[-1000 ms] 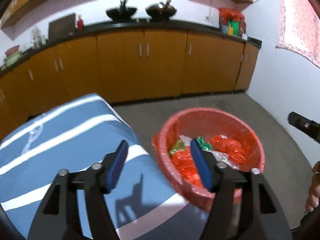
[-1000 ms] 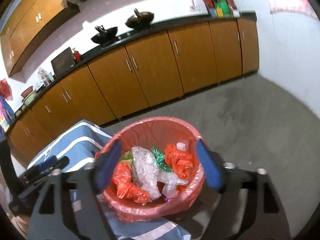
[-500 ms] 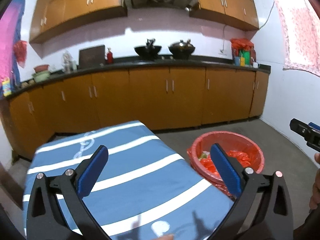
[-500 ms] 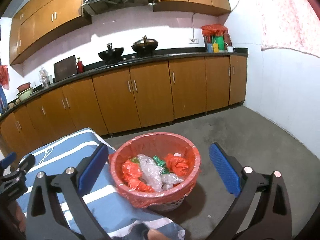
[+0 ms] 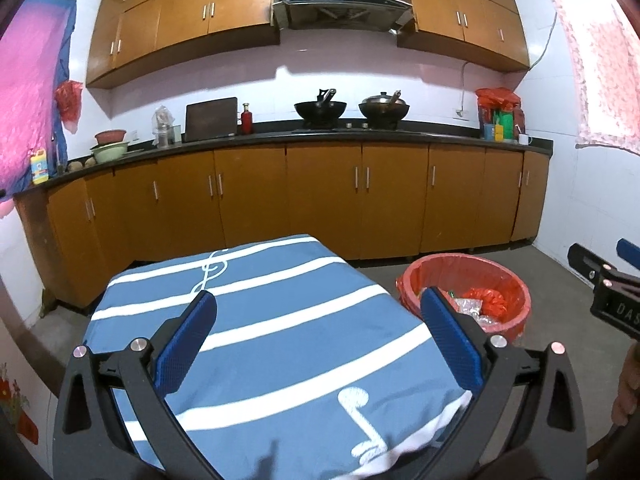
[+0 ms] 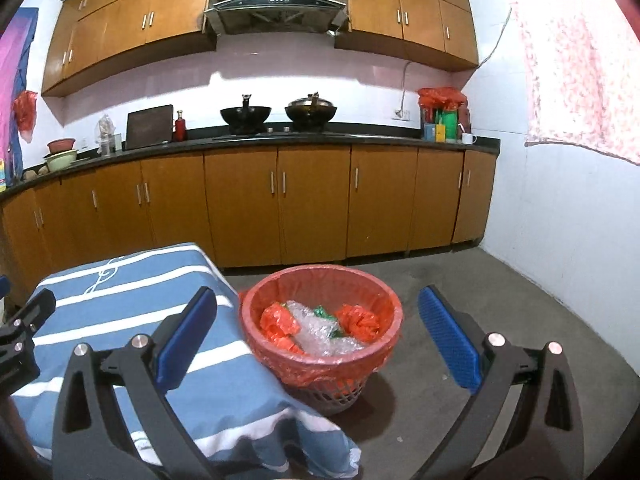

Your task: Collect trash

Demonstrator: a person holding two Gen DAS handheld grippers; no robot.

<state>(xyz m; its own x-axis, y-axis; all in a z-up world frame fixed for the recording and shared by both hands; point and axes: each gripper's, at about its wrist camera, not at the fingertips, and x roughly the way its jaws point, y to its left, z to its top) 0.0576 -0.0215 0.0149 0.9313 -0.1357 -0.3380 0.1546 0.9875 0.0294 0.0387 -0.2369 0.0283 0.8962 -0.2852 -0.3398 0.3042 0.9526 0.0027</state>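
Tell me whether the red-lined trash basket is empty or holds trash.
Holds trash. The basket stands upright on the floor with crumpled red bags, clear bubble wrap and a green scrap inside, filling it partway below the rim.

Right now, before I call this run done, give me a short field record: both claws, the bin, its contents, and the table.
left claw: open, empty, above the table
right claw: open, empty, facing the bin
bin: mesh basket with red liner, standing on the floor beside the table
bin contents: red bags, clear bubble wrap, a green wrapper
table: covered by a blue cloth with white stripes; no trash visible on the part shown
floor: grey concrete, no large loose trash in view
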